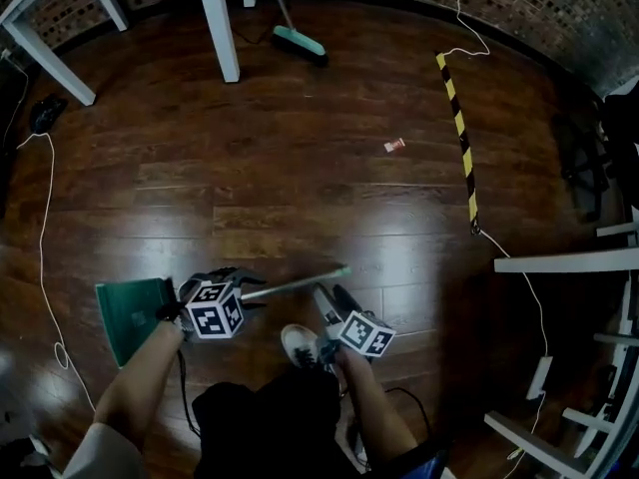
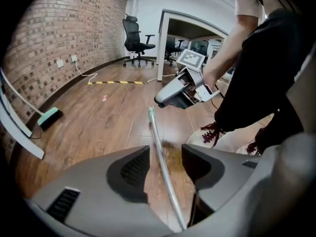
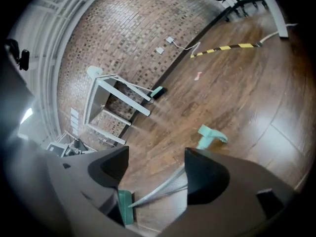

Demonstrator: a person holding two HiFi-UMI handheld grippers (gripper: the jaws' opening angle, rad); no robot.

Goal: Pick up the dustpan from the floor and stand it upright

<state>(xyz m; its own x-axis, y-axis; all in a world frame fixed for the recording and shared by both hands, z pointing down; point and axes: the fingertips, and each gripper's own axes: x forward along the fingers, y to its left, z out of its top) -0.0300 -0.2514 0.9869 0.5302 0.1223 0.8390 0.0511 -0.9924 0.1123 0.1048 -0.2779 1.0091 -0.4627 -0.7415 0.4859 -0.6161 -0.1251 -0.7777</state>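
**Near-left floor: dustpan handle runs between open left jaws**

Down at the floor's near-left corner lies the green dustpan (image 1: 130,317). Its metal handle (image 1: 295,285) runs rightward between the jaws of the left gripper (image 2: 165,162), which stand apart and are not clamped. The right gripper (image 3: 155,162) hovers by the handle's far end, jaws spread, nothing pinched. Wide bare boards open ahead. At the far edge stand a white table leg (image 1: 218,23) and a broom head (image 1: 300,43), with a yellow-black strip (image 1: 459,133) to the right. A shoe (image 1: 300,345) sits close behind the handle.
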